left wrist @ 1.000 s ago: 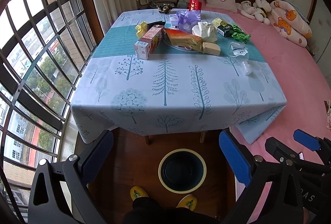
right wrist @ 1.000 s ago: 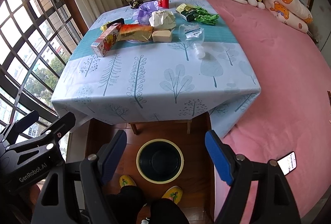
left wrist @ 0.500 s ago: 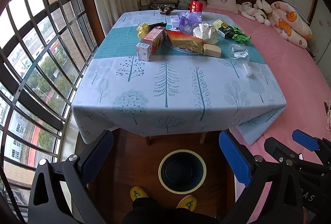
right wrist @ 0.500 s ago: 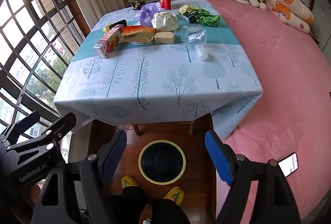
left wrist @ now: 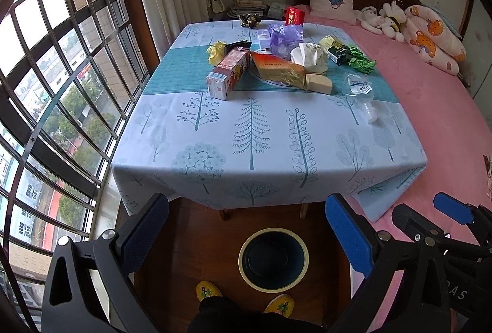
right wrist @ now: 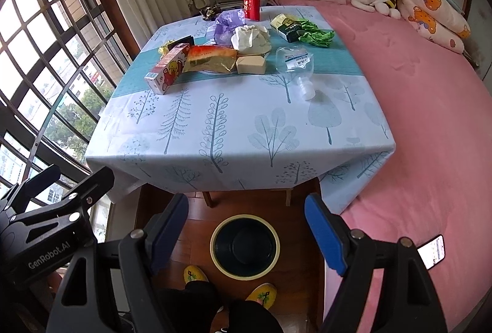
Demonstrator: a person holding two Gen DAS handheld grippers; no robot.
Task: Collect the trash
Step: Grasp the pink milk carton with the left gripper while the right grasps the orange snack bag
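Empty dark bin (left wrist: 273, 260) on floor before litter-strewn table (left wrist: 270, 130)

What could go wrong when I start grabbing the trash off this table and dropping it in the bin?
The trash bin sits on the floor past the table's near edge, by the slippers, so a dropped piece may miss it. The clear plastic bottle lies on its side and could roll when nudged. The trash is bunched at the far side: reaching for the crumpled white paper might knock the juice carton. Both the left gripper and the right gripper are open and empty.
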